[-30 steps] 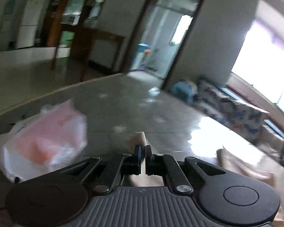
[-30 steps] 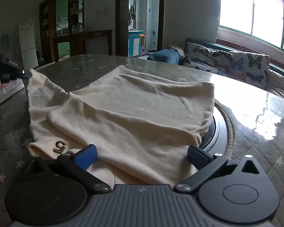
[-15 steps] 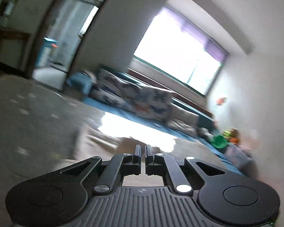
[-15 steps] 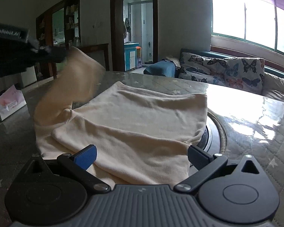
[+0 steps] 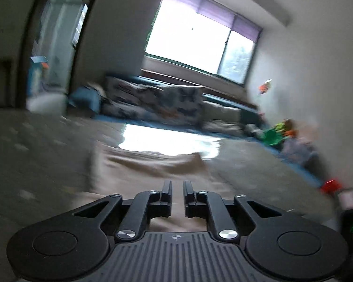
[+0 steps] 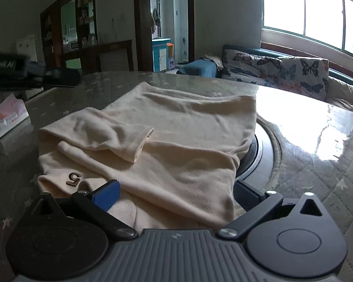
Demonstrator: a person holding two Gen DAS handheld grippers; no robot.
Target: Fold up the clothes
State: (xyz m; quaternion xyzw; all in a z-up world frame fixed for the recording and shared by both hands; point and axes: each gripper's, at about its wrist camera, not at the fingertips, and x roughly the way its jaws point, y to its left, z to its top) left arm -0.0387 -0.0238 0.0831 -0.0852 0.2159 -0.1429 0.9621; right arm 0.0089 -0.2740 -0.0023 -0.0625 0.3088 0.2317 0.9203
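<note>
In the right wrist view, a pink-and-white packet [image 6: 8, 115] sits at 9 o'clock on the table [image 6: 317, 164]. The left gripper [image 6: 58, 75] shows blurred at 10 o'clock, above the table edge and apart from the cloth. The cream garment [image 6: 176, 141] lies folded at the centre of the table, 1 sleeve [image 6: 120, 136] laid across its top toward 10 o'clock, and a brown "5" patch [image 6: 73, 179] near its front edge at 7 o'clock. The right gripper [image 6: 176, 189] is spread wide, its blue-padded fingers [image 6: 107, 193] flanking the garment's near edge, gripping nothing. A butterfly-print sofa [image 6: 282, 70] stands at 1 o'clock.

In the left wrist view, blurred by motion, the left gripper [image 5: 177, 195] has a narrow gap between its jaws with nothing held; the garment [image 5: 153, 166] lies below and ahead at 12 o'clock.
</note>
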